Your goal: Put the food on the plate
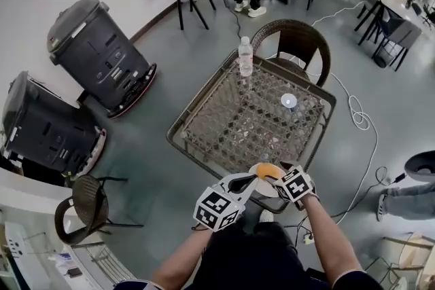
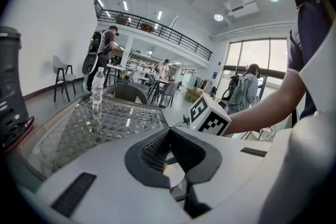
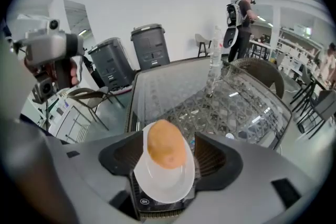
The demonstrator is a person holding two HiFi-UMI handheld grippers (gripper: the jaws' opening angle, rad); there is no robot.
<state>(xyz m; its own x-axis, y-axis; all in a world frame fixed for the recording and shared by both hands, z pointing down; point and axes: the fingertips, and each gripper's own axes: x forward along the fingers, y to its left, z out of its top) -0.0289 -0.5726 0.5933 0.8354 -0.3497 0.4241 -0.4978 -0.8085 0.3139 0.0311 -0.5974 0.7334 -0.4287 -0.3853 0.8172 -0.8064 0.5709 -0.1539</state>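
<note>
We are logging one orange oval food point(image 3: 165, 150). It is lying on the white plate point(image 3: 163, 189) at the near edge of the table point(image 1: 224, 125), long axis pointing across the table.

- Right gripper point(image 3: 164, 139): jaws are standing spread, one on each side of the food.
- Left gripper point(image 2: 169, 131): fingers are pressing together at the plate's rim.

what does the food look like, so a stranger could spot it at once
Start at the square glass-topped wicker table mid-room and go to its near edge, where there is a small white plate. The food is the orange-brown oval lump on that plate; the table's other things, a clear bottle and a small white disc, stand farther back.
</note>
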